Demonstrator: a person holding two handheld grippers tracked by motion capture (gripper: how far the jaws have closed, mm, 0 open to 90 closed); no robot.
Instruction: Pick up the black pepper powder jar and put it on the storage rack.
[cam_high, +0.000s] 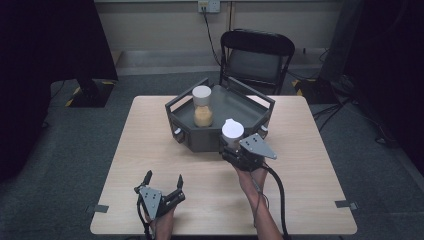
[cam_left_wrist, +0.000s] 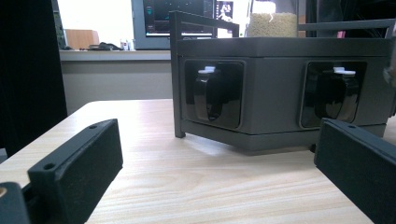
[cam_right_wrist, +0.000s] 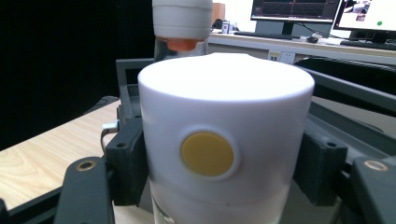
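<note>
One jar (cam_high: 203, 106) with a white cap and a yellowish grainy filling stood upright inside the dark six-sided tray (cam_high: 250, 106), toward its back left part; by the look of it that one was already placed. A second jar (cam_high: 232, 133), white-capped with a round yellow spot on the cap's side, sat clamped in the right gripper (cam_high: 235, 149) at the tray's near right edge, at about the height of the rim. In the right gripper view the jaws pressed on both sides of this jar (cam_right_wrist: 224, 140), with the tray rails and the other jar's cap behind it. Whether it was going in or coming out could not be settled from the pictures; judged from the layout, it was probably on its way over the wall, leaving the crossing, the setting down and the release to do. The right forearm reached in from the bottom edge toward the tray, gripper pointing forward and roughly level, cable trailing back along the arm. The left gripper (cam_high: 163, 181) lay low near the front of the table (cam_high: 150, 130), well apart from the tray, jaws spread wide with nothing between them. Its view looked level across the table at the tray's side wall (cam_left_wrist: 280, 93), which had dark windowed recesses. Left hand appeared idle.
</note>
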